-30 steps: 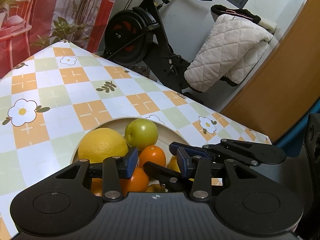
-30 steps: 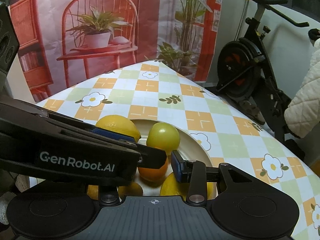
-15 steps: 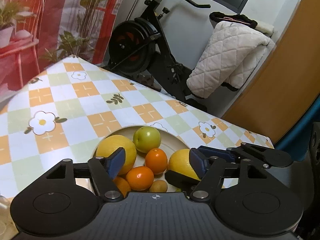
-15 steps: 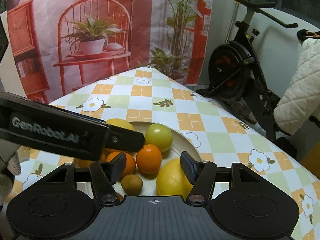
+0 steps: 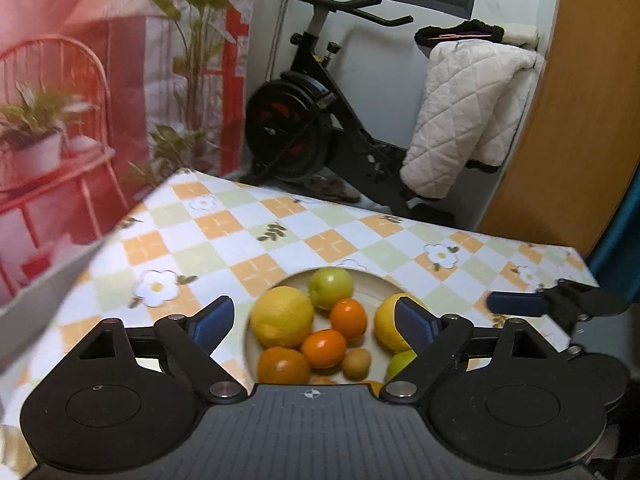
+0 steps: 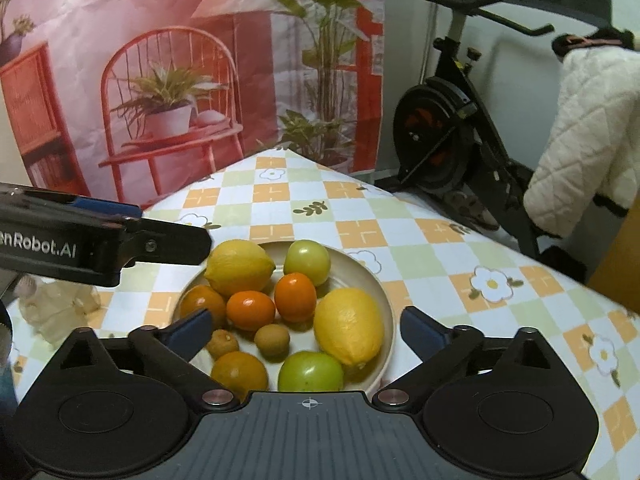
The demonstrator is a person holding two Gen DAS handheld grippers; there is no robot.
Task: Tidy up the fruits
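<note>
We see the checked table (image 6: pixel 440 248) first, then the plate (image 6: pixel 384 292) on it – lemons, oranges, green fruits all inside. Above it our left gripper (image 5: pixel 316 322) and right gripper (image 6: pixel 306 330) are opening wide – nothing held between them.

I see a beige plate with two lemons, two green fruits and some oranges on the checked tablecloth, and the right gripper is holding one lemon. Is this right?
Not quite: the right gripper holds nothing. In the right wrist view its jaws are opening, with no pad touching the lemon. The plate, fruits and tablecloth are as you say.
</note>
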